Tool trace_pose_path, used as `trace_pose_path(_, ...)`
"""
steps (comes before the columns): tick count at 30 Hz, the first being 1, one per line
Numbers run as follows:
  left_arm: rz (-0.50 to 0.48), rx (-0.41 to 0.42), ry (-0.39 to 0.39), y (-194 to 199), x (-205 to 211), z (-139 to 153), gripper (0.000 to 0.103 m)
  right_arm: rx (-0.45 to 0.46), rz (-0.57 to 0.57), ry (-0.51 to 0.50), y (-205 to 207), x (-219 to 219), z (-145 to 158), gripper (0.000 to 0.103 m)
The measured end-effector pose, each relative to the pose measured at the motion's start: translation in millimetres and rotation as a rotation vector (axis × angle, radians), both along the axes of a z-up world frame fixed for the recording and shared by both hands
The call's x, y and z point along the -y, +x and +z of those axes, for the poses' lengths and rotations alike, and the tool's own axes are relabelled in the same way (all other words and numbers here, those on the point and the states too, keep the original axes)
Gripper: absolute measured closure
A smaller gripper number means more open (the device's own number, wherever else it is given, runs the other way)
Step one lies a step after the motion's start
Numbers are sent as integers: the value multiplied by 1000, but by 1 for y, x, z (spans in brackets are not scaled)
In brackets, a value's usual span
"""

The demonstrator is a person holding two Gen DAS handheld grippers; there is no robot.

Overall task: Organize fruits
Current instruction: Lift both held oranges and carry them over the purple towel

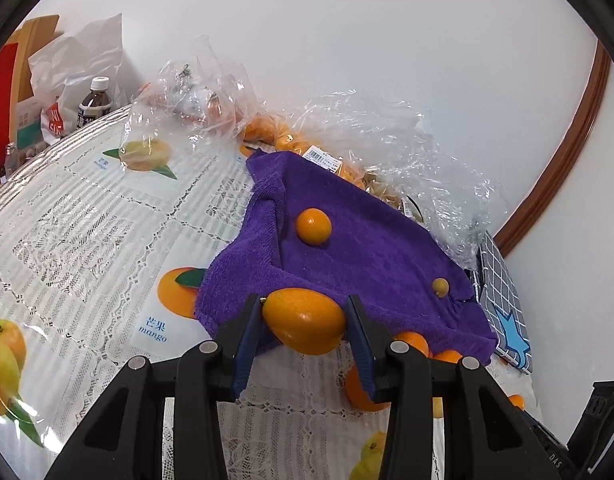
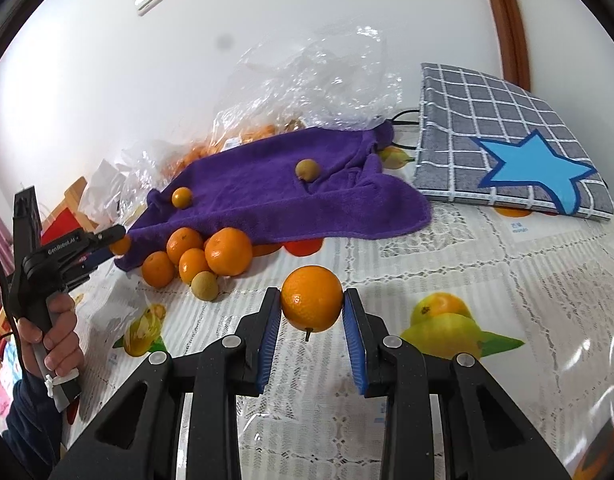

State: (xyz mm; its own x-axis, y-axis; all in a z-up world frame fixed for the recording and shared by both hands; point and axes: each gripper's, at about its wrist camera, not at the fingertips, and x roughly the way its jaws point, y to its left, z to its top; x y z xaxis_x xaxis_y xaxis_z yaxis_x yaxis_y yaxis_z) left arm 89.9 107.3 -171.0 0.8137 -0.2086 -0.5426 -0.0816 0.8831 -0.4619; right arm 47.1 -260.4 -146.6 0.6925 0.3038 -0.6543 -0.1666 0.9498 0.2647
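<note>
Left gripper: the left gripper [image 1: 305, 320] had its blue-padded black fingers [image 1: 247, 332] narrowed onto an oval, glossy orange kumquat [image 1: 303, 320], one pad pressing each end, the fruit held clear of the table at the near edge of the towel.
Right gripper: the right gripper [image 2: 312, 312] was pinched on a small round orange tangerine [image 2: 312, 298], pads against both sides, a short stem pointing down below the fruit, which hung above the tablecloth.
Left hand: in the right wrist view a hand [image 2: 57, 332] gripped the black handle of the left gripper at the far left, its tip reaching the towel's corner.
Towel: a crumpled purple terry towel [image 1: 347, 248] lay on the table; a small round orange kumquat [image 1: 313, 226] and a small tan longan [image 1: 440, 287] rested on it, well apart.
Loose fruit: a cluster of orange tangerines [image 2: 227, 251] sat touching one another just beside the towel's front edge, with a second tan longan [image 2: 205, 286] against them.
Bags: crinkled clear plastic bags [image 1: 387, 132] holding more orange fruit lay behind the towel, by the white wall.
Table: a lace-pattern tablecloth with printed fruit pictures [image 2: 487, 264] covered the table.
Mat: a grey checked cloth mat with a blue star [image 2: 507, 148] lay just beside the towel's far end.
</note>
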Motion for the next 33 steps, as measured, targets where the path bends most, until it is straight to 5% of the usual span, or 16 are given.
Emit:
trace_pose_path(26, -8, 55, 45, -7, 10, 11, 63, 96, -39, -39, -3, 8, 47, 72)
trace_pose_path(33, 12, 44, -1, -8, 0, 8, 63, 109, -17, -49, 8, 4, 52, 72)
